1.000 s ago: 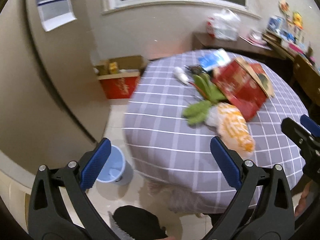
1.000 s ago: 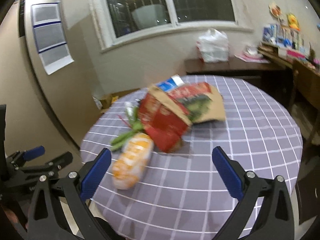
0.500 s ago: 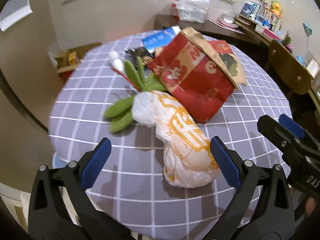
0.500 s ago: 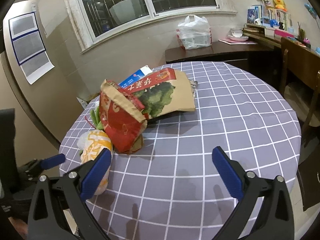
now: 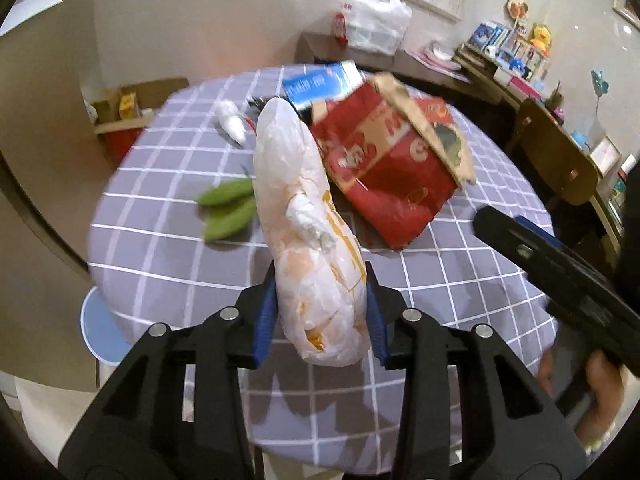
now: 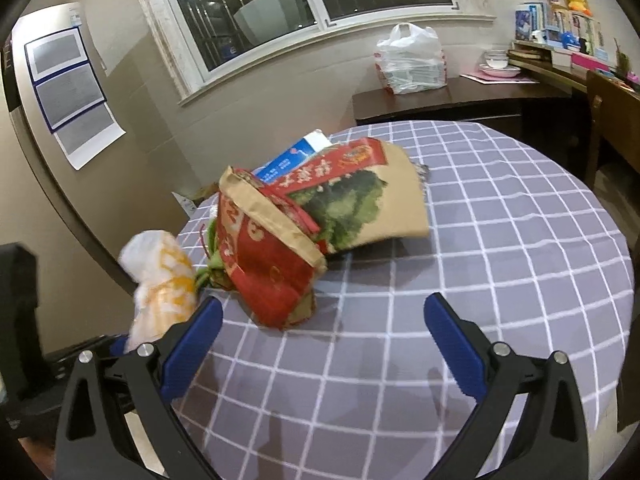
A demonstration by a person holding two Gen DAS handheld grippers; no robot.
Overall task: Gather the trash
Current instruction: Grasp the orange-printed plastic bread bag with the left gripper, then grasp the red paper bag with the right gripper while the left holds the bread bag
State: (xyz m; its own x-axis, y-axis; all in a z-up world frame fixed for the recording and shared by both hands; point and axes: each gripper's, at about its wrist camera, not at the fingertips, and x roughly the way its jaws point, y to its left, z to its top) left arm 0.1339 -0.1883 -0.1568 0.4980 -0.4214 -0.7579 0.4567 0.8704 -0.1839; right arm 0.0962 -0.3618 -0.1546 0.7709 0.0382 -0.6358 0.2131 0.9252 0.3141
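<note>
A white and orange plastic bag (image 5: 308,220) stands tilted up from the checked round table (image 5: 168,248), its lower end between the blue pads of my left gripper (image 5: 320,316). The jaws are closing and both pads press on its sides. In the right wrist view the same bag (image 6: 160,276) rises at the table's left edge. A torn red and brown paper bag (image 6: 280,248) lies just beyond it, with green pods (image 5: 228,208), a blue carton (image 5: 316,84) and a white crumpled scrap (image 5: 232,120) nearby. My right gripper (image 6: 320,344) hovers open over bare cloth, holding nothing.
A pale blue bin (image 5: 100,332) sits on the floor below the table's left edge. A cardboard box (image 5: 128,108) stands by the wall. A wooden chair (image 5: 556,160) and a dark side table with a white shopping bag (image 6: 412,64) are to the right.
My left gripper went from wide open to clamped on the plastic bag, which now stands tilted up instead of lying flat. Both grippers came closer over the table.
</note>
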